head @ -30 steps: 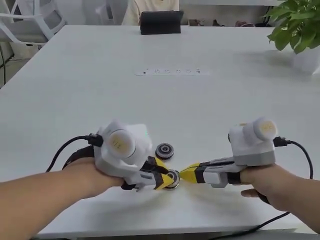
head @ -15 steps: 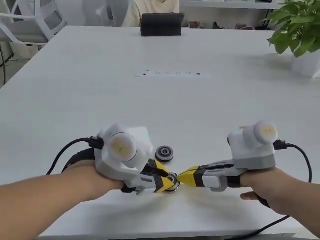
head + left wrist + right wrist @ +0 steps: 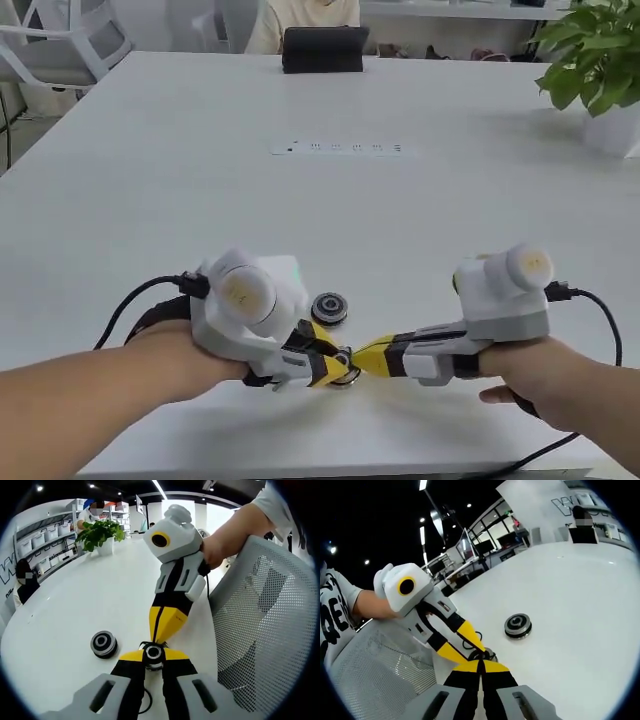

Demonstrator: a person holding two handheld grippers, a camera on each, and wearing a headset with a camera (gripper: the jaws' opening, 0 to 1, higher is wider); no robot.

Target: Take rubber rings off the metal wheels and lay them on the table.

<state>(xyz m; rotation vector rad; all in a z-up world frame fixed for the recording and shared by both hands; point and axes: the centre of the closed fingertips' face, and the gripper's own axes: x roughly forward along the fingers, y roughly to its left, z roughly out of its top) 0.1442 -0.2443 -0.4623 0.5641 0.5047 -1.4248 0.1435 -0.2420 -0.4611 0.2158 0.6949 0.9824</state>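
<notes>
Clamping a wheel point(image 3: 153, 652) between the yellow tips of the left tongs point(image 3: 333, 366), narrowed onto its two sides, low over the table point(image 3: 180, 160) and close to the near edge. Meeting that wheel from the opposite side with the right tongs point(image 3: 160, 638), jaws pressed together to a single point touching the rim; cannot tell whether pinching any rubber there. In the right gripper view, the same closed tips rising from below, with the left tongs slanting in from the upper left and the wheel caught at the meeting of the two pairs. Lying flat on the table just beyond, apart from both tongs: a second wheel point(image 3: 329, 308), dark ring point(image 3: 93, 645) still around it. Farther up the table, well apart from the work: a white strip point(image 3: 340, 147) near the middle, a black case point(image 3: 320, 48) at the far end, a plant point(image 3: 590, 55) at the far right corner. Beside the table in the left gripper view, a mesh chair point(image 3: 265, 610).
</notes>
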